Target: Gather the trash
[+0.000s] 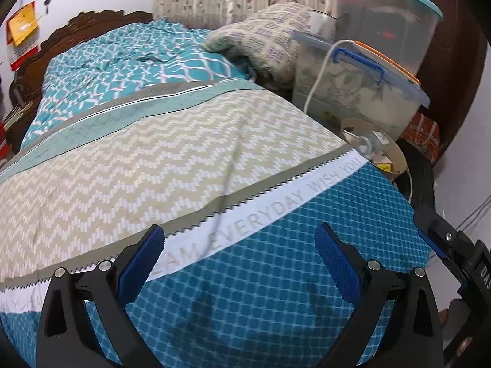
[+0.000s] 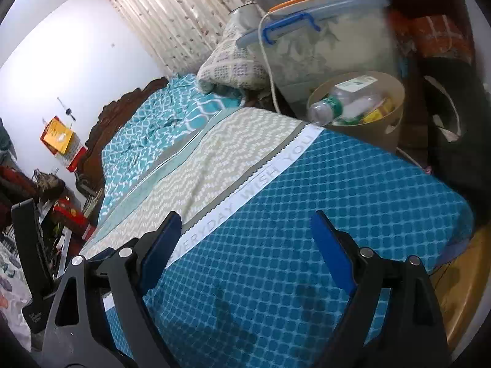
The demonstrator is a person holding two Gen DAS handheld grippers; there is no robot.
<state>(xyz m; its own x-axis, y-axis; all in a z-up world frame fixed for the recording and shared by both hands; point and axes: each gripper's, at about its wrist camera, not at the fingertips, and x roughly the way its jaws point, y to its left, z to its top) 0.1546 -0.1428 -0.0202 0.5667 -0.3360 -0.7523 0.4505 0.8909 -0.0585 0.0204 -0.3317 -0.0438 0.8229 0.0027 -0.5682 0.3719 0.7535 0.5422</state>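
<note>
Left tool (image 1: 239,257) spread wide, empty, over bed's blue quilt (image 1: 276,276). Right tool (image 2: 245,239) also wide open, nothing held. Beyond right tool, past quilt edge: beige bin (image 2: 362,128) already holding plastic bottle (image 2: 331,107) and yellow packaging (image 2: 377,112). No loose trash visible on bed ahead of either tool. Likely near done; floor mostly unseen.

a bed spread with a blue diamond-check, beige zigzag and teal lattice quilt (image 1: 172,153) fills the middle. a carved dark wooden headboard (image 1: 76,27) curves along its far edge at ten o'clock. a folded cream patterned blanket (image 1: 270,40) lies at one o'clock, touching a clear plastic storage box with an orange-rimmed lid and blue handle (image 1: 356,92). a cream curtain with small leaf print (image 2: 181,12) hangs at twelve o'clock, and a yellow and red wall hanging (image 2: 58,136) at nine.
</note>
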